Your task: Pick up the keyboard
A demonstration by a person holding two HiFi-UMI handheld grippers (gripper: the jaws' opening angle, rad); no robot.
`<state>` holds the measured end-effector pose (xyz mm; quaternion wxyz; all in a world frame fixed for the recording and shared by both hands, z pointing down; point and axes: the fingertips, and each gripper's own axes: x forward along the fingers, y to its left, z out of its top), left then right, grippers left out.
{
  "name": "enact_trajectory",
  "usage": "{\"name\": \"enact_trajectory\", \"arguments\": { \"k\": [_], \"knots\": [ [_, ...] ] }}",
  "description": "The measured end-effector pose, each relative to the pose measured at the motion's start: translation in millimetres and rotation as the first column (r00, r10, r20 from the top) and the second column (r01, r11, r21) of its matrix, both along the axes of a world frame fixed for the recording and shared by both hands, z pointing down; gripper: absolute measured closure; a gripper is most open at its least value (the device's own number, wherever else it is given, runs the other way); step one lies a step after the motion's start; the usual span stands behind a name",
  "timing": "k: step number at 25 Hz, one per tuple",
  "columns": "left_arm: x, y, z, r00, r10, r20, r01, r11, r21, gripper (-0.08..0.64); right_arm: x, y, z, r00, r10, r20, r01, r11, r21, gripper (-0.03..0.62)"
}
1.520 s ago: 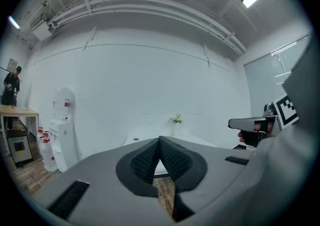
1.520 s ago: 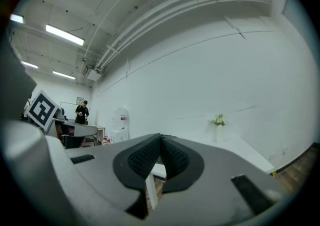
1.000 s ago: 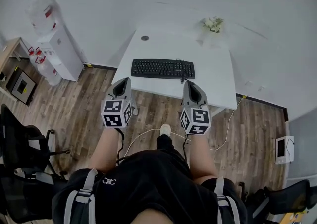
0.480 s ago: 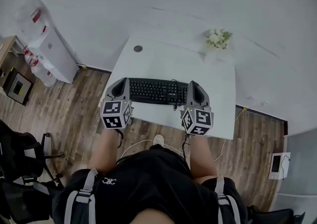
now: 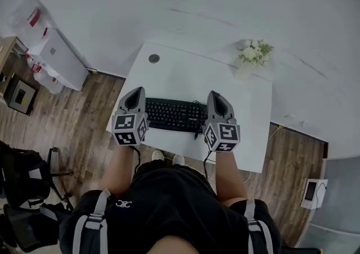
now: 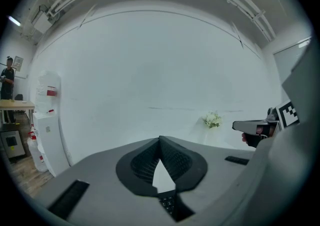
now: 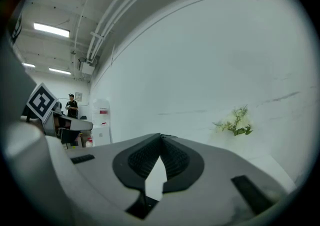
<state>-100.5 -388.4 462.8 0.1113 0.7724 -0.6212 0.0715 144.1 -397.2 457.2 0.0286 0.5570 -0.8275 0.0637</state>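
A black keyboard (image 5: pixel 171 115) lies along the near side of the white table (image 5: pixel 247 107), its cable trailing off the front edge. My left gripper (image 5: pixel 135 93) hovers at the keyboard's left end and my right gripper (image 5: pixel 216 96) at its right end. Both are shut with nothing between the jaws. In the left gripper view the pads (image 6: pixel 172 162) meet at the tip and a strip of keys (image 6: pixel 167 206) shows below them. The right gripper (image 6: pixel 256 128) appears at that view's right. In the right gripper view the pads (image 7: pixel 175 159) also meet.
A vase of white flowers (image 5: pixel 252 56) stands at the table's far right, and a round grey grommet (image 5: pixel 154 58) at the far left. A white water dispenser (image 5: pixel 55 56) stands by the wall at left. A black chair (image 5: pixel 22 171) is behind me at left.
The person has stepped up to the table. Both grippers moved forward from over the wooden floor to the keyboard's two ends and stayed shut.
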Motion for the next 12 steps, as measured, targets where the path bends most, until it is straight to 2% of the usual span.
{"name": "enact_trajectory", "arguments": {
  "k": [7, 12],
  "knots": [
    [-10, -26, 26, 0.999, 0.028, 0.023, -0.026, 0.998, -0.054, 0.553, 5, -25, 30, 0.996, 0.054, -0.077, -0.056, 0.998, -0.035, 0.588],
    [-24, -28, 57, 1.0, 0.002, 0.025, 0.001, 0.993, -0.122, 0.552, 21, -32, 65, 0.992, 0.108, -0.062, -0.114, 0.988, -0.102, 0.588]
  ]
}}
